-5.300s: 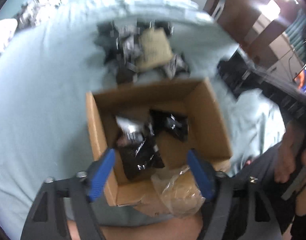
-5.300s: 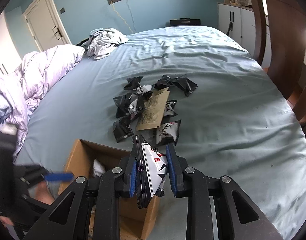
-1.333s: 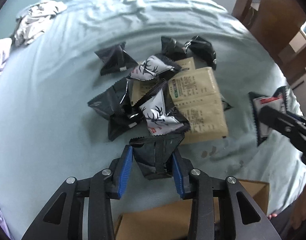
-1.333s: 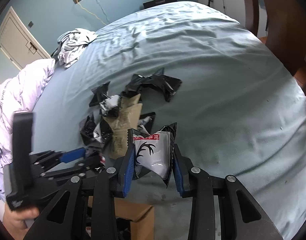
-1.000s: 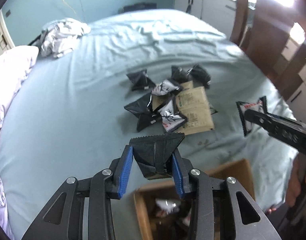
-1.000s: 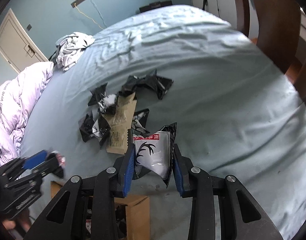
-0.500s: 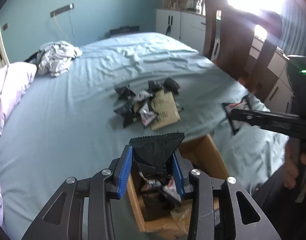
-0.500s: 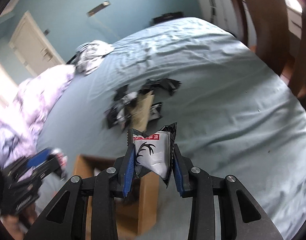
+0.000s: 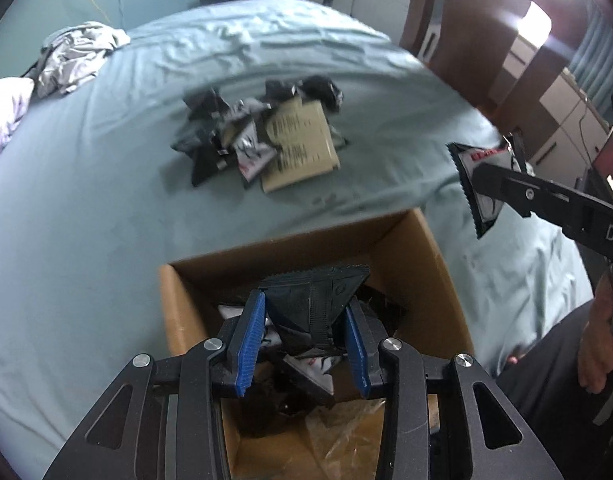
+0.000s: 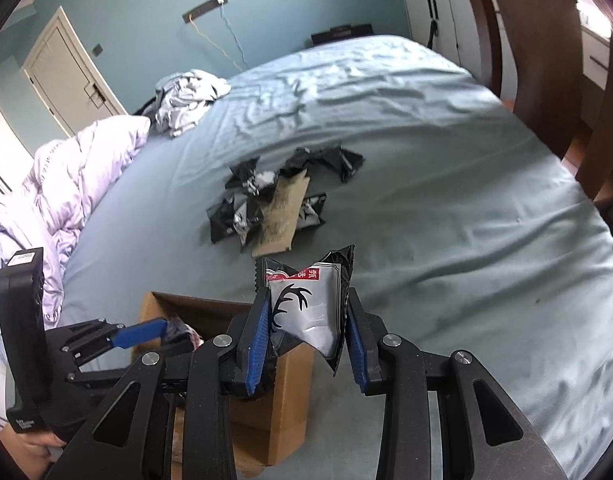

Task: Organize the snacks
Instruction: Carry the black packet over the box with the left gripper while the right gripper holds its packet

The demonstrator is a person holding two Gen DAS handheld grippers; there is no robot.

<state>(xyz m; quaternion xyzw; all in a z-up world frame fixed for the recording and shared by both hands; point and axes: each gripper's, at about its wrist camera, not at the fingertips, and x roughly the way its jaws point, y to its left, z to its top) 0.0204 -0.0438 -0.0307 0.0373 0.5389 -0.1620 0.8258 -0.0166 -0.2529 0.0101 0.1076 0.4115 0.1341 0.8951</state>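
My left gripper (image 9: 304, 334) is shut on a black snack packet (image 9: 316, 304) and holds it over the open cardboard box (image 9: 430, 240), which has several packets inside. My right gripper (image 10: 304, 320) is shut on a white packet with a black antler print (image 10: 306, 308), to the right of the box (image 10: 290, 396). That packet also shows in the left wrist view (image 9: 484, 184). A pile of black and white snack packets with a tan pouch (image 9: 300, 146) lies on the bed beyond the box; it also shows in the right wrist view (image 10: 280, 208).
The blue-grey bed sheet (image 10: 446, 200) spreads all around. A lilac duvet (image 10: 66, 176) and crumpled clothes (image 10: 186, 98) lie at the far left. A wooden bed frame (image 10: 546, 64) and cabinets stand to the right. Clear plastic (image 9: 346, 428) lies in the box's near end.
My left gripper has carried the black packet back from the pile to above the box. My right gripper, still holding the antler packet, has drawn back beside the box.
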